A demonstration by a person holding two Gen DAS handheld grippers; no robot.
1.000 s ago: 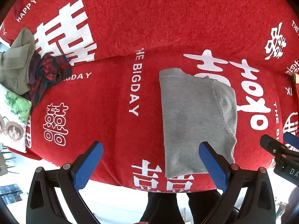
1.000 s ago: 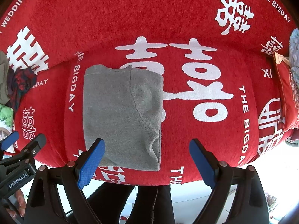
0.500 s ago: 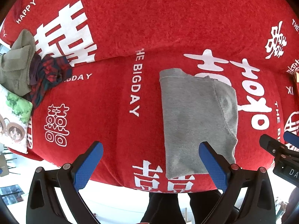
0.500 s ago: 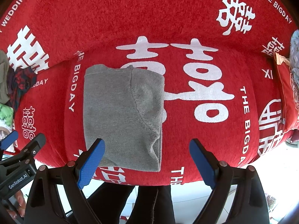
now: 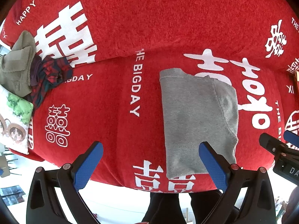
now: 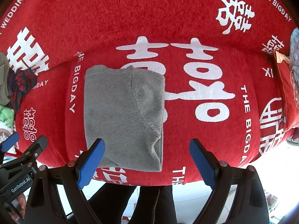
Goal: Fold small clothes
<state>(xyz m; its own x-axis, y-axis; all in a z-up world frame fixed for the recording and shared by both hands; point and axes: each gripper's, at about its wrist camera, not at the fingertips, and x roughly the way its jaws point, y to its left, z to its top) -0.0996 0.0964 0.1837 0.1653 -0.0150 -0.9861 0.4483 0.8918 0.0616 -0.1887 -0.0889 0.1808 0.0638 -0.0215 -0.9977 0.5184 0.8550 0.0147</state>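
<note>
The folded grey fleece garment (image 5: 196, 119) lies flat on the seat of the red plush sofa cover printed with white characters and lettering (image 5: 104, 112), and everything below is placed relative to that garment. Your left gripper (image 5: 149, 160) hovers just in front of its near edge with its blue-padded fingers (image 5: 88, 163) spread wide and empty; the right-hand pad overlaps the garment's near edge in the left wrist view, and you cannot tell whether it touches. Your right gripper (image 6: 147, 160) hangs off the garment's near right corner, jaws likewise released and holding nothing, its left pad over the near edge in the right wrist view. Each gripper shows at the edge of the other's camera.

The garment is a neat rectangle with a curved seam running down its right half and a ribbed hem along the far edge. Far to its left, against the sofa arm, sits a heap of an olive-green crumpled cloth (image 5: 17, 69) and a dark red-and-blue plaid cloth (image 5: 50, 76), touching each other, resting by a white cartoon-print cushion (image 5: 15, 119). To the garment's far right a red cushion with pale trim (image 6: 288, 93) leans at the sofa's end.

In front of the garment, below the sofa edge, your dark trouser legs (image 6: 155, 203) stand on a pale floor.
</note>
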